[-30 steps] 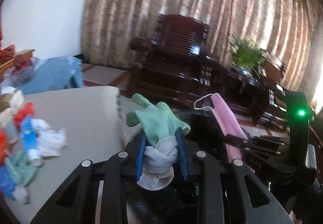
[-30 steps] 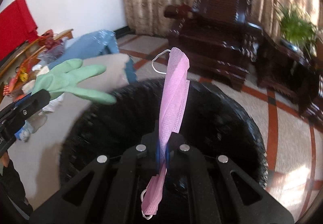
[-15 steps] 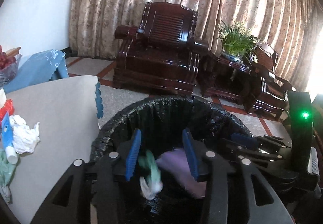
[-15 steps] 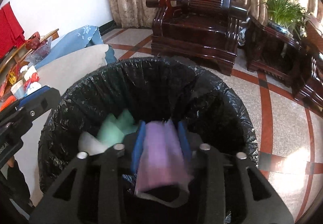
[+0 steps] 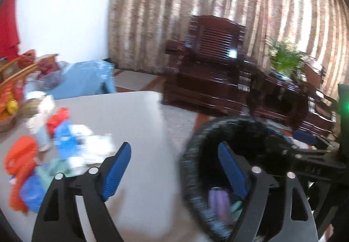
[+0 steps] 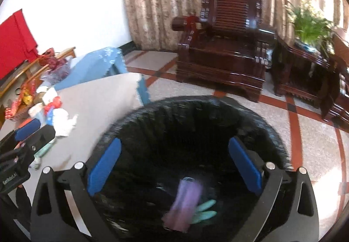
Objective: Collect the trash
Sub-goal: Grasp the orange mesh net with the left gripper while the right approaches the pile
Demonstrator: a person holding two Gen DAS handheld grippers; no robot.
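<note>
A round bin lined with a black bag [image 6: 196, 115] [image 5: 196, 165] stands on the floor beside a pale table [image 5: 122, 115]. Inside it lie a pink face mask [image 6: 185, 205] [image 5: 218, 200] and a green rubber glove [image 6: 205, 209] [image 5: 235, 207]. My right gripper [image 6: 174, 165] hangs over the bin mouth, jaws opening wide, nothing between them. My left gripper [image 5: 174, 167] straddles the table edge and the bin rim, jaws also opening, empty. A heap of trash [image 5: 43, 154] [image 6: 54, 115], red, blue, white and green bits, lies on the table's left.
A dark wooden armchair [image 6: 226, 45] and a side table with a potted plant [image 6: 309, 23] stand by the curtain. A blue cloth [image 5: 87, 80] hangs over something beyond the table. A shelf with red items [image 6: 24, 80] lines the left wall.
Both grippers opened and let go: the green glove and the pink mask dropped into the bin. The left gripper then swung left toward the table; the right one rose a little.
</note>
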